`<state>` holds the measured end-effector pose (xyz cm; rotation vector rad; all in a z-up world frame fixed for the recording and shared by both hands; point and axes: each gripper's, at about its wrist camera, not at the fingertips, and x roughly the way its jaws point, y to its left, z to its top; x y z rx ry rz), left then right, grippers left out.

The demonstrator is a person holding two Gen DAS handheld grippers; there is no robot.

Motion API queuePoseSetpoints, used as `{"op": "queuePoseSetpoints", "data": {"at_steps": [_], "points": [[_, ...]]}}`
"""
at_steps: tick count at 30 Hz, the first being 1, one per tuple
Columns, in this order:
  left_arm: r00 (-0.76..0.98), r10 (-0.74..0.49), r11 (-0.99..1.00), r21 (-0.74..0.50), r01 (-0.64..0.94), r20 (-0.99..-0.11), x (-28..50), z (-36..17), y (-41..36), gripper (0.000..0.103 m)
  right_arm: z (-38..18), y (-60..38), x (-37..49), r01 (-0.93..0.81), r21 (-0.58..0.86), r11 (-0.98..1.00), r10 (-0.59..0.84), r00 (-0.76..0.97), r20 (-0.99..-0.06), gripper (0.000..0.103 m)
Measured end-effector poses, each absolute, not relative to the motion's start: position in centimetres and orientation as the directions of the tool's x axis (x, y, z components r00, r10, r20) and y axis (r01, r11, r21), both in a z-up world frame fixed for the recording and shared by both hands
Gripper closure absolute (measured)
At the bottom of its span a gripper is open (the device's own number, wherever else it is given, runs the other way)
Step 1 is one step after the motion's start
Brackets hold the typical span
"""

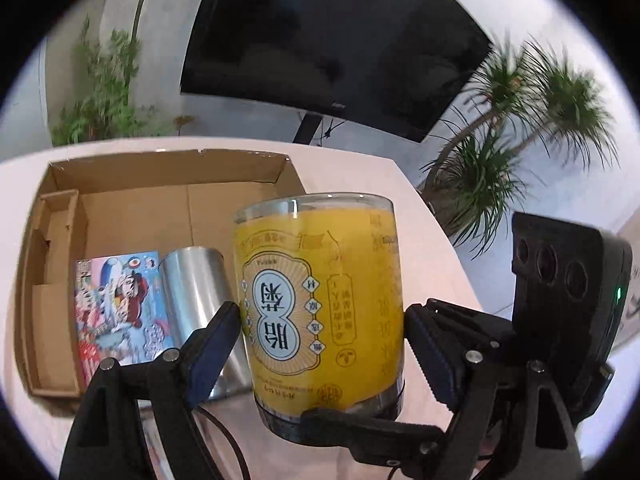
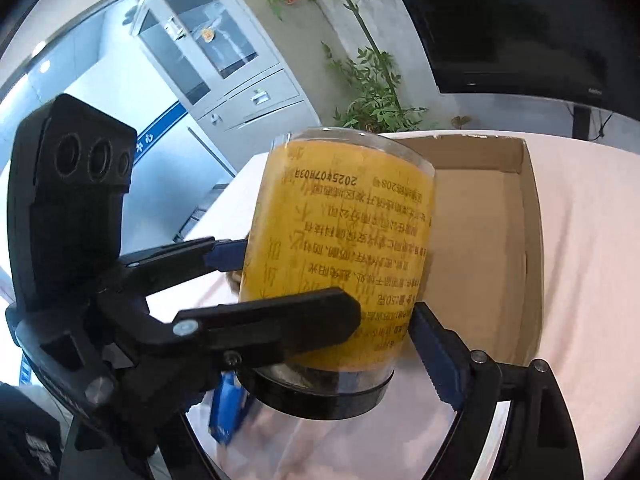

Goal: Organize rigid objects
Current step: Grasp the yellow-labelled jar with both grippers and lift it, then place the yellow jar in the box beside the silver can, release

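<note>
Setting: an office or institutional workroom.

- Grey metal filing cabinet [image 2: 224,60] with glass upper doors and drawers below, standing at upper left of the right wrist view.
- Blue wall sign strip [image 2: 160,136] with white characters, running diagonally at left of the same view.
- Large black display screen [image 1: 332,40] on a stand, filling the upper centre of the left wrist view.
- Leafy potted plants [image 1: 108,80] growing at upper left, and a spiky palm-like plant [image 1: 516,128] showing at right.
- Pale pink-covered table [image 2: 592,240] lying across the lower frames, backed by plain white walls.
</note>
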<state>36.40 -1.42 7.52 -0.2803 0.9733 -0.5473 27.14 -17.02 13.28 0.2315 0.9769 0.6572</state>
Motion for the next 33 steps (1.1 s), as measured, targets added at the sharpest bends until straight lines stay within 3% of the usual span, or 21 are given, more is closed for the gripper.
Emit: {"op": "queuePoseSetpoints", "data": {"at_steps": [10, 16, 22, 28, 29, 31, 33], "points": [[0.281, -0.594, 0.804, -0.551, 0.224, -0.753, 41.5, 1.3, -2.6, 0.02, 8.0, -19.2, 31.8, -0.324, 0.496, 0.806, 0.582, 0.275, -0.765, 0.017], [0.218, -0.549, 0.835, -0.515, 0.196, -0.807, 41.2, -2.3, -3.6, 0.02, 2.6, -19.1, 31.0, -0.274, 0.533, 0.8, 0.59, 0.206, -0.78, 0.017], [0.206, -0.517, 0.854, -0.486, 0.186, -0.831, 41.1, -2.6, -4.0, 0.022, -0.1, -20.2, 31.0, -0.213, 0.535, 0.817, 0.572, 0.185, -0.799, 0.017], [0.303, -0.491, 0.871, -0.458, 0.18, -0.817, 38.5, -0.9, -1.6, 0.022, -1.4, -19.9, 31.1, -0.18, 0.486, 0.855, 0.514, 0.178, -0.839, 0.014], [0.352, -0.477, 0.879, -0.436, 0.192, -0.805, 37.7, -0.1, -1.1, 0.022, -1.4, -19.7, 31.1, -0.176, 0.476, 0.862, 0.503, 0.181, -0.845, 0.014], [0.479, -0.421, 0.907, -0.354, 0.228, -0.77, 35.0, 2.1, 0.4, 0.022, -0.3, -19.5, 30.4, -0.189, 0.483, 0.855, 0.515, 0.2, -0.834, 0.003], [0.564, -0.374, 0.927, -0.285, 0.243, -0.736, 32.2, 4.0, 1.8, 0.021, 2.1, -20.0, 28.0, -0.252, 0.499, 0.829, 0.554, 0.26, -0.791, 0.004]]}}
